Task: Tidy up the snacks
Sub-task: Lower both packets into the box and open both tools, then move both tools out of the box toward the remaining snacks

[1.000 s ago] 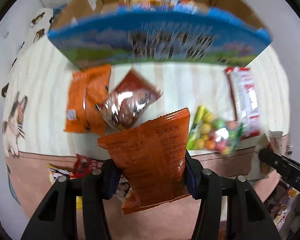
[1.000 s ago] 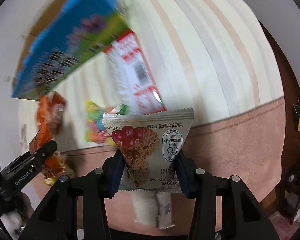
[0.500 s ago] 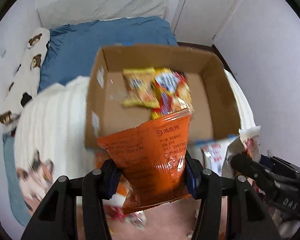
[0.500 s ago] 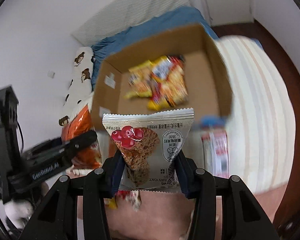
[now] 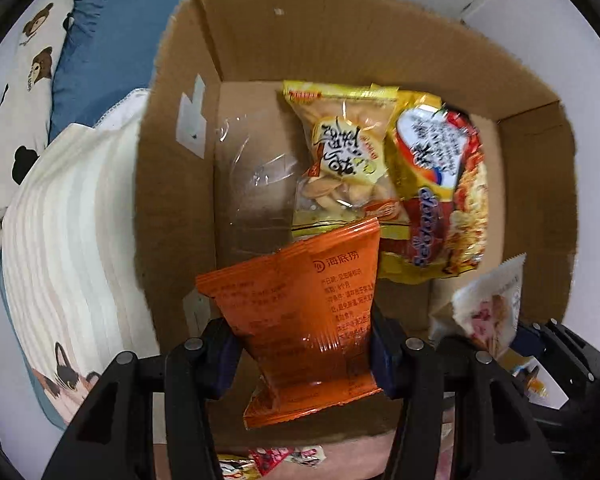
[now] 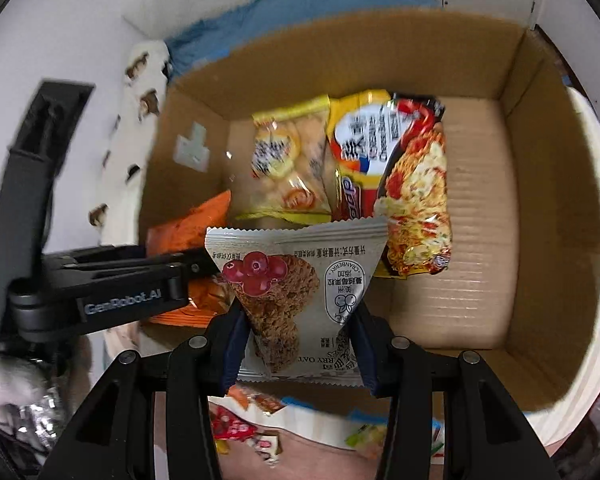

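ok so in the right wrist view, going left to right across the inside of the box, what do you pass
orange foil packet in the left gripper → yellow cracker bag → red and yellow noodle packet → bare corrugated floor of the cardboard box

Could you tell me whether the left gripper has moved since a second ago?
Yes. The left gripper, shut on the orange packet, has travelled from the striped blanket to over the cardboard box.

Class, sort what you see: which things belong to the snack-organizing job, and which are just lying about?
Part of the job:
- orange packet in left tongs
- cranberry oat packet in right tongs
- cardboard box
- yellow cracker bag
- noodle packet

Lying about:
- blue bedding
- bear-print pillow
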Demonstrator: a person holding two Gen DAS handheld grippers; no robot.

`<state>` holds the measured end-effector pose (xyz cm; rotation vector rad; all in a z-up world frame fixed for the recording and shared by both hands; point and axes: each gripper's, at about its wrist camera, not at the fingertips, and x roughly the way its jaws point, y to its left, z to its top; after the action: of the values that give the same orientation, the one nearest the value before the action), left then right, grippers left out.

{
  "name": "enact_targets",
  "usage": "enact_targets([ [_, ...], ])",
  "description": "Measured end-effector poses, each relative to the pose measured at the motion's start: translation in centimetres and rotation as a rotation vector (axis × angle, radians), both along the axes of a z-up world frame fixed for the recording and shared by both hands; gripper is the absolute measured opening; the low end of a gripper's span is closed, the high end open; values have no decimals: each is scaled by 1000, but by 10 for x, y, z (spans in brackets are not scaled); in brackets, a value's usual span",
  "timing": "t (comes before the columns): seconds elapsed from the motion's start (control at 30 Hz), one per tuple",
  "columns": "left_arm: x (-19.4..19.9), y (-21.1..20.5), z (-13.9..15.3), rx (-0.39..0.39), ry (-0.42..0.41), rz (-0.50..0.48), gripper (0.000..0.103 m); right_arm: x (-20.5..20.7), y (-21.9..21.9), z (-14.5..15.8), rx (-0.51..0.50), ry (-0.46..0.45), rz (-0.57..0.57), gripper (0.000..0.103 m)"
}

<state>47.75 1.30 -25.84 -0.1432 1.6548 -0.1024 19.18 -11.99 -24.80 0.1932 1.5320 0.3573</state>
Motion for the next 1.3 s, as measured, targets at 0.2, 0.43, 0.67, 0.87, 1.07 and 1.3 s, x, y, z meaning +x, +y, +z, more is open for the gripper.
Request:
enact_targets([
  [0.2,-3,-5,-19,44,55,-45,51,8,1,-25,5,51,13,50],
  [0.43,-4,-2,-17,40,51,-39,87,18,-1,-43,-22,109,23,92],
  [0.67,-8,4,-6,27,23,-5,91,21,-13,-34,-74,74,7,96],
  [0.87,-24,11,8,-4,-23,25,91,21,-36,-9,-115,-2,-23,99],
  [1.07,-49,14,43,11,-165,47,91,5,-54,20,-146,-82,-38,99],
  [1.3,-69,4,75,57,-335,72,91,-32,-57,55,-191,-209,-56,99],
])
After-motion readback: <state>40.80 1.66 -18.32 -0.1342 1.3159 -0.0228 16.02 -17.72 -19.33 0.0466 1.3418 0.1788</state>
